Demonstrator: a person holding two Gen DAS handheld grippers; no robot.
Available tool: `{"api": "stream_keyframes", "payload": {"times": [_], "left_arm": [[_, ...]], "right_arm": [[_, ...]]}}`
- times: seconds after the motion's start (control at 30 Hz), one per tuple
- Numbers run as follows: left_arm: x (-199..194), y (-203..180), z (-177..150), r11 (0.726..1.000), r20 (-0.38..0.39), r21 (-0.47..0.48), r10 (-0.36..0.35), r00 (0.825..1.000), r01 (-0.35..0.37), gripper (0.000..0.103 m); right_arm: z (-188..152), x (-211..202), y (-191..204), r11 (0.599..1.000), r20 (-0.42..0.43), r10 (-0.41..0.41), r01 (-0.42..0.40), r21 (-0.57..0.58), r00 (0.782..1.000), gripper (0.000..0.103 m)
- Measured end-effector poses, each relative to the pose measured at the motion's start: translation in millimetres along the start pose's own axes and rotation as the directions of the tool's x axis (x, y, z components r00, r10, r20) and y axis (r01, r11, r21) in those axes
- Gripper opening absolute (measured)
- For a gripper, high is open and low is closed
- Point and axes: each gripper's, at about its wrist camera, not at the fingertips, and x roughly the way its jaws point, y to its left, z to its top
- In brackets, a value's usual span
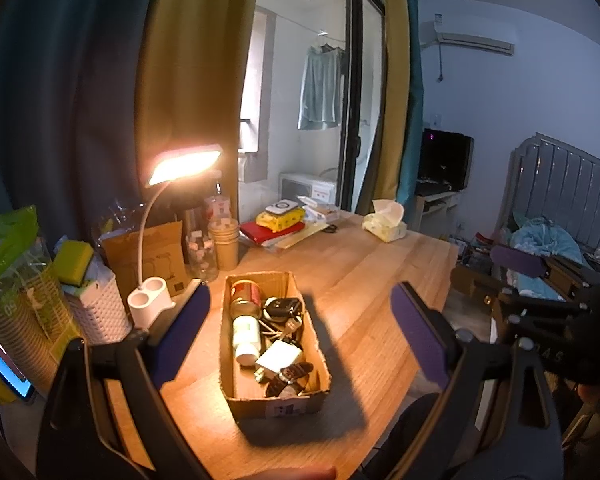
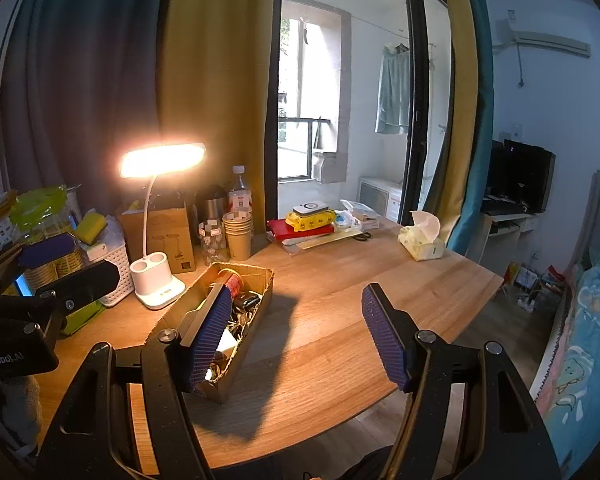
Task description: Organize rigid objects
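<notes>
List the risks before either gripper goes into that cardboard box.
1. The box is crowded: a cable tangles around the keys, so lifting one item could drag others out.
2. The lamp stands close beside the box; the open left gripper could knock it.
3. The box is light cardboard and may slide on the table if nudged.

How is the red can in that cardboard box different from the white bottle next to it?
The red can is dark red with a gold rim, at the box's far end; the white bottle is pale with a white cap, nearer the middle. The can looks stubbier, the bottle longer. Both lie on their sides in the cardboard box.
</notes>
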Motion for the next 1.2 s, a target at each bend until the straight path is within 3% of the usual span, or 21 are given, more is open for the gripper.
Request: {"api": "stream_keyframes", "payload": {"times": [1.2], "left_arm": [[-2.3, -2.9, 2.0, 1.000, 0.002, 0.004, -0.011, 1.000, 0.011, 0.093]], "right_arm": [[-1.9, 0.2, 0.3, 1.000, -0.005, 0.001, -0.001, 0.000, 1.000, 0.071]]}}
